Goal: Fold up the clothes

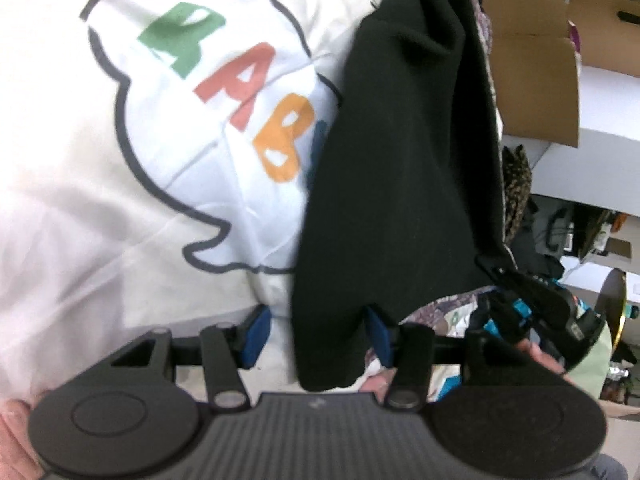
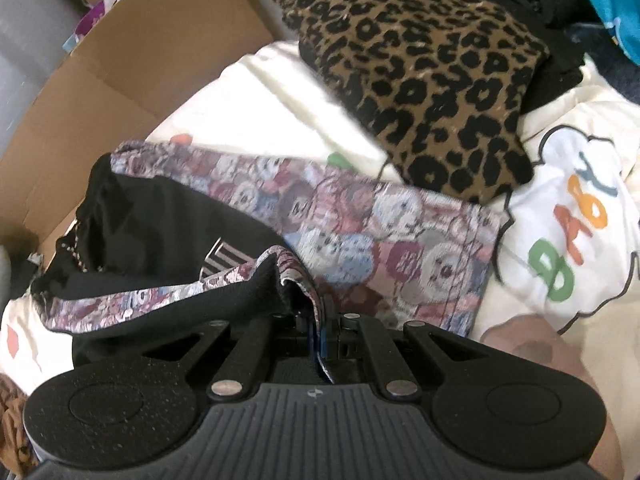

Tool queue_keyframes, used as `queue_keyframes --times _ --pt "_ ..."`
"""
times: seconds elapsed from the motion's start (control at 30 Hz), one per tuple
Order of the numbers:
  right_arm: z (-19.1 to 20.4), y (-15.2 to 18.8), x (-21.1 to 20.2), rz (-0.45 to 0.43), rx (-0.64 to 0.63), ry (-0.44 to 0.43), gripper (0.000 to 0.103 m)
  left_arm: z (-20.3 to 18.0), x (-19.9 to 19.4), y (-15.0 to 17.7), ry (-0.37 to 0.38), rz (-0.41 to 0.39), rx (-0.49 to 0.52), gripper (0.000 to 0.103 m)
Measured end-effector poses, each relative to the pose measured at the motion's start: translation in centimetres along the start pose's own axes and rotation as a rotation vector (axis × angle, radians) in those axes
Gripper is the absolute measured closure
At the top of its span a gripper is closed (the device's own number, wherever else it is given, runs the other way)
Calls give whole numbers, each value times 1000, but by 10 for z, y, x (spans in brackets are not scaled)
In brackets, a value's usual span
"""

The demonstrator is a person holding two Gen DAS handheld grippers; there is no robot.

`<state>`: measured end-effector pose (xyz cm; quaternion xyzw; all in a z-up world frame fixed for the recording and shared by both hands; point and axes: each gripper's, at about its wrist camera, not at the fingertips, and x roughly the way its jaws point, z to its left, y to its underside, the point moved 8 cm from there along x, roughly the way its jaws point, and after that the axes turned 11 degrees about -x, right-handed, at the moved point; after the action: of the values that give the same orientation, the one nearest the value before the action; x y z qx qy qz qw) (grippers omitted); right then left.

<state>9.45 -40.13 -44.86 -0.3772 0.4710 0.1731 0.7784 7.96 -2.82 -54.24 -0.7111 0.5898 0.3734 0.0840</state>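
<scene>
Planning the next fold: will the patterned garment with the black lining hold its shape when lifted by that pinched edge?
Probably not. The patterned garment already sags and curls beside the right gripper, so it looks floppy. Its woven face with black lining suggests some weight. The left gripper stands open around hanging black cloth.

We hold our left gripper [image 1: 316, 334] with its blue-padded fingers [image 1: 256, 330] spread wide apart, dark cloth hanging between them; our right gripper [image 2: 318, 326] has its jaws pressed together, pinching a fabric edge; a hand [image 1: 540, 356] shows beside the left gripper's frame
</scene>
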Motion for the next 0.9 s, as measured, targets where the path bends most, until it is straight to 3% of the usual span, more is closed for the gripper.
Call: queue_keyframes --times 0.17,0.23,0.27,0.33,0.43,0.53,0.73,0.9 --pt "-11 -2 2 -13 25 26 102 -10 13 10 26 39 59 50" --pt "-14 -1 4 -15 25 32 102 -13 20 14 31 72 79 56" --pt "-15 0 4 -14 29 29 102 -15 24 15 34 90 88 62" --pt "-18 0 4 -17 67 8 102 -18 27 17 48 127 94 87" --pt "-21 -1 3 -26 85 1 102 -27 22 22 74 141 109 95" --pt "-22 -5 0 -44 88 -2 102 -44 20 23 116 154 137 100" --pt "-36 -15 -7 -76 131 17 102 -61 18 27 170 180 189 100" --pt "-55 -16 -8 -81 163 53 102 -48 27 31 138 193 219 100"
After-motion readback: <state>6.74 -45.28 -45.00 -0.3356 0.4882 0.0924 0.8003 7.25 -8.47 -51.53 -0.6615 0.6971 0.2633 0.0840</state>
